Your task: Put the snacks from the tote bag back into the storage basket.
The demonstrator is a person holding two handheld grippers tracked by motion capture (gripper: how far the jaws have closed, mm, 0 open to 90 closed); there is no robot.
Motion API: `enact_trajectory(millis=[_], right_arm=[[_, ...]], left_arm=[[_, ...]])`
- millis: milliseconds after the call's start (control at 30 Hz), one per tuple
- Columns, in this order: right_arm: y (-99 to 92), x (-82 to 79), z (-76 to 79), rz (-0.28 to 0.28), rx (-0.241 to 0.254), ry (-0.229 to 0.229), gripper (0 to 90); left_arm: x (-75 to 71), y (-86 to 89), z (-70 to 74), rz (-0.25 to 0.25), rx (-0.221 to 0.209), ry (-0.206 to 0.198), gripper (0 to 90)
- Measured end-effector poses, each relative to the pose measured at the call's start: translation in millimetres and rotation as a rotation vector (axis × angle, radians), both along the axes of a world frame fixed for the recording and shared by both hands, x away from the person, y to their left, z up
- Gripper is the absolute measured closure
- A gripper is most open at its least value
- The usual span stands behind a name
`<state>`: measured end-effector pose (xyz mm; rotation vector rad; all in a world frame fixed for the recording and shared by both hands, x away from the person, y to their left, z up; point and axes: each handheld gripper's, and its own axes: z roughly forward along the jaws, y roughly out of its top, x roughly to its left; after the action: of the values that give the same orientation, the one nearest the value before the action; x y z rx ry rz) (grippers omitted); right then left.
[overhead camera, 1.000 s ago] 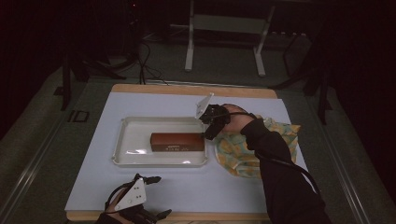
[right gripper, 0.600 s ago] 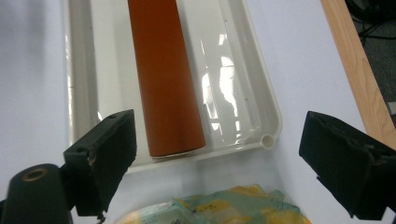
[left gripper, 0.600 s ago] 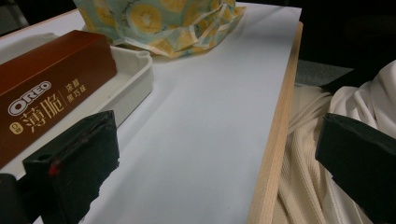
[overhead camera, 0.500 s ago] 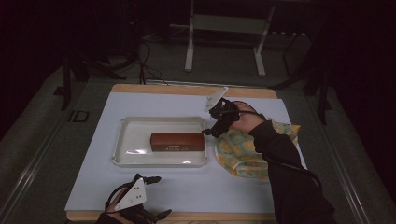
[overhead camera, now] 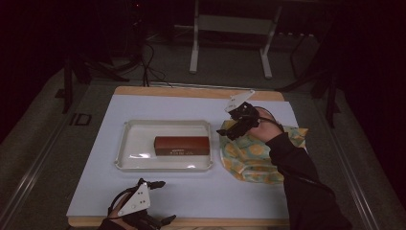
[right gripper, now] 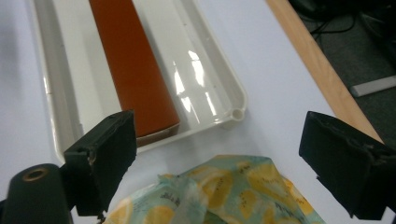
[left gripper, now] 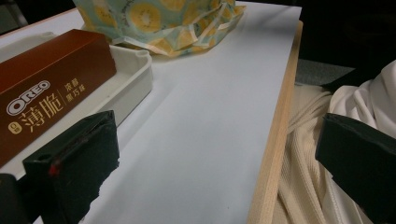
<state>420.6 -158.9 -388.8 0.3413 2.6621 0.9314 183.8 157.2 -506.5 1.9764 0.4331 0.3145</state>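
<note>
Right tool [overhead camera: 229, 130]: it hangs above the left edge of the cloth [overhead camera: 261, 155], jaws spread wide with nothing between them. They have just been opening. In the right gripper view both black jaws stand far apart, and the cloth lies below them, clear of the pads. The sleeve [overhead camera: 301, 187] covers the cloth's right-hand part in the high view, so its full outline cannot be made out. Its near edge is cut off at the bottom of the right gripper view.

Left tool [overhead camera: 160, 201]: it sits low at the tabletop's near edge, jaws wide and empty. The hand [overhead camera: 119, 213] holding it is partly cut off by the bottom of the high view. In the left gripper view one jaw stands over the white sheet beside the tray [left gripper: 135, 79], while the other stands past the wooden edge, over pale clothing.

Tray [overhead camera: 134, 143]: white, shallow, lying on the sheet to the left of the cloth and just beside it, not touching as far as the high view shows. It holds one item, a brown box [overhead camera: 182, 145], lying flat toward the tray's right end. The box's lettering reads clearly in the left gripper view, where the frame cuts off its left end.

Tabletop [overhead camera: 201, 93]: wooden, mostly covered by the white sheet. The surroundings beyond are dark and hard to read.
</note>
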Motion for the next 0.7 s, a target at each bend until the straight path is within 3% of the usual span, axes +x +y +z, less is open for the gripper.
enact_trajectory(millis=[233, 433, 700], right_arm=[[-18.3, -5.7, -6.1, -0.06, 0.046, -0.025, 11.7], [-38.1, -11.3, -9.8, -0.149, 0.11, -0.056, 11.7], [-59.0, -16.7, -17.1, -0.216, 0.118, -0.072, 11.6]], left_arm=[[0.3, 0.0, -0.2, -0.001, 0.003, -0.002, 0.0], [0.4, -0.3, -0.4, -0.001, 0.005, -0.001, 0.0], [0.6, -0.5, -0.4, 0.0, 0.004, -0.001, 0.0]])
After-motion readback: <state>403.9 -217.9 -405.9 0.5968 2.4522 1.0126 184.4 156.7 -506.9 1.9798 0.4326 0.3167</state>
